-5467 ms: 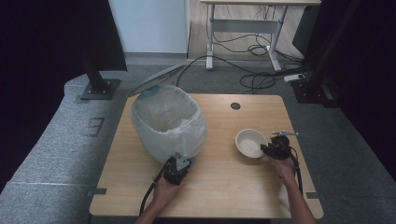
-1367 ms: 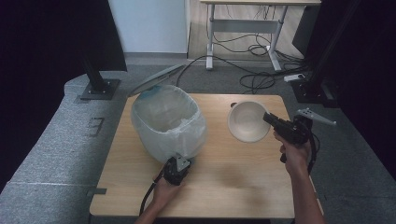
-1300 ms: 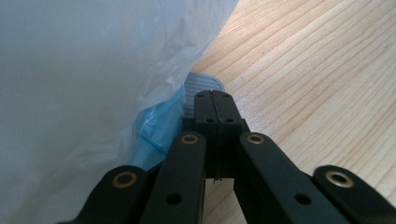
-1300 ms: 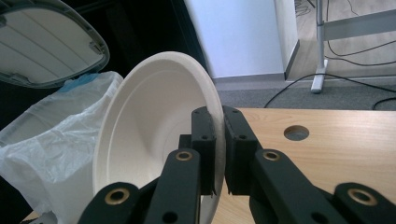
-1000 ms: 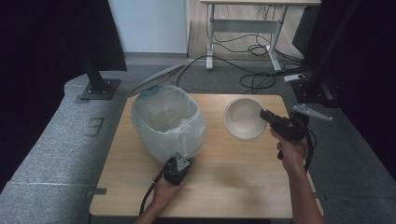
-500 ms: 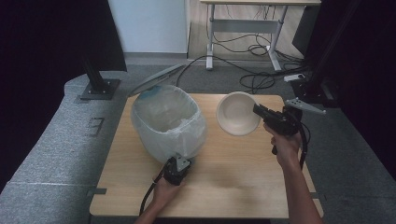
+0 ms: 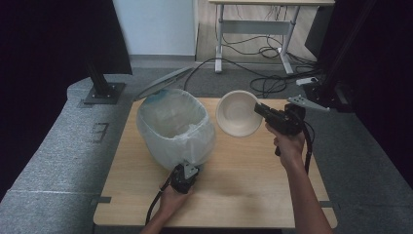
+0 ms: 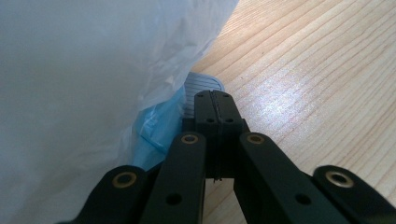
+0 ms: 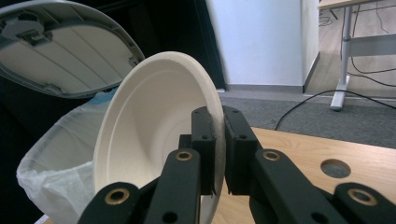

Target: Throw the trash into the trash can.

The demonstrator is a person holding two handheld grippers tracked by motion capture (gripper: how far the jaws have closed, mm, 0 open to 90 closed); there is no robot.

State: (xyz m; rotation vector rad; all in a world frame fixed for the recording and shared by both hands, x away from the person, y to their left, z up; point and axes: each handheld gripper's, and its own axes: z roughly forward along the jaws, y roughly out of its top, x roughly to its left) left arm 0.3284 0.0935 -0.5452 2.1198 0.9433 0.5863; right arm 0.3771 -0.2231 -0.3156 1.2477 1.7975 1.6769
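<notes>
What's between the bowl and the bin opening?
Nothing visible. The right tongs hold the bowl by its rim, tilted, in the air beside the bin. The lid stands open and the bag-lined mouth is unobstructed. The left tongs sit shut at the bin's base.

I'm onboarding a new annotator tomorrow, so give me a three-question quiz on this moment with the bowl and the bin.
1. True or false: the right tool is shut on the rim of the white bowl.
2. Where is the bowl? A) flat on the table B) lifted and tipped on its side beside the bin C) inside the bin
3. What lines the bin, and how is its lid set?

Key
1. True: in the right tool's view the pads pinch the rim.
2. B
3. A translucent white plastic bag; the lid stands open. The left tool is shut at the bin's base.
</notes>
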